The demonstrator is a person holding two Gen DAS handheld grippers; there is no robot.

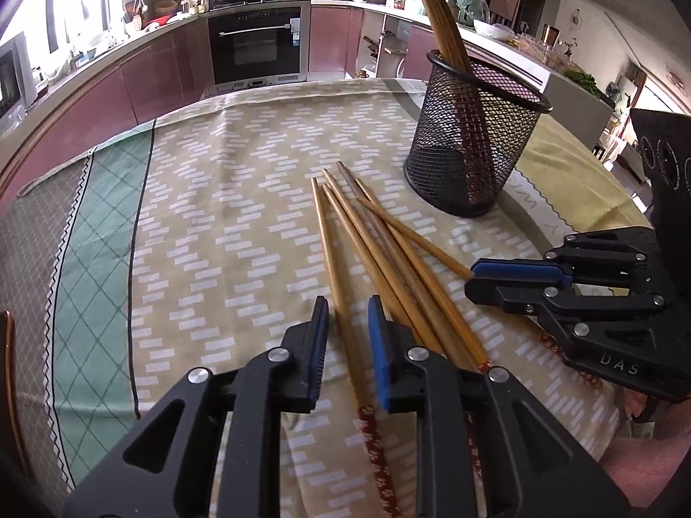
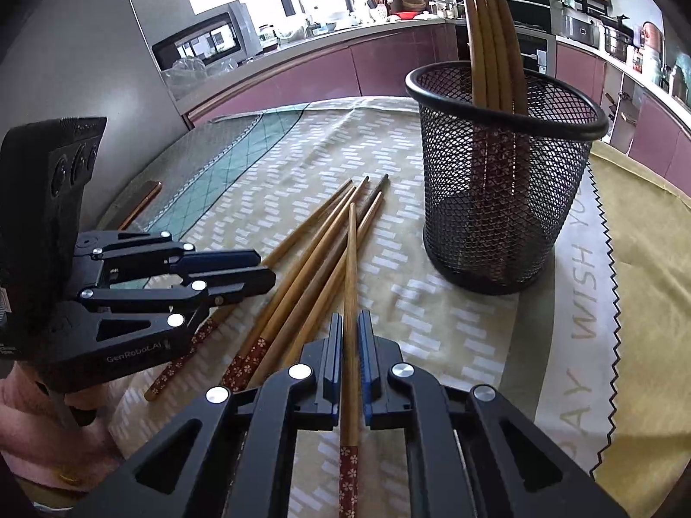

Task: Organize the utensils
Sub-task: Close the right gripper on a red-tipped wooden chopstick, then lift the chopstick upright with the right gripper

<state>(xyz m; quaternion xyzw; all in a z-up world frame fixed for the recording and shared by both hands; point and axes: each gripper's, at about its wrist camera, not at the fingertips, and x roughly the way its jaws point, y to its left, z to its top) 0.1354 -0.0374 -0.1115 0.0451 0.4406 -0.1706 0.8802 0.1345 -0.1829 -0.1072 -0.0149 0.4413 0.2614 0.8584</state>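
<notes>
Several wooden chopsticks with red flowered ends point(image 1: 371, 250) lie fanned on the patterned tablecloth; they also show in the right wrist view point(image 2: 311, 254). A black mesh cup point(image 1: 470, 138) point(image 2: 505, 190) stands upright behind them with several chopsticks standing in it. My left gripper point(image 1: 347, 315) is open, its fingers straddling one chopstick point(image 1: 341, 302) low over the cloth. My right gripper point(image 2: 350, 332) is shut on one chopstick point(image 2: 350, 285), which points forward toward the pile. The right gripper also shows in the left wrist view point(image 1: 470, 280), beside the pile.
The table point(image 1: 194, 216) carries a beige, green and grey cloth point(image 2: 639, 259). A chair back point(image 1: 8, 371) sits at the left edge. Kitchen counters, an oven point(image 1: 255, 43) and a microwave point(image 2: 203, 39) stand beyond the table.
</notes>
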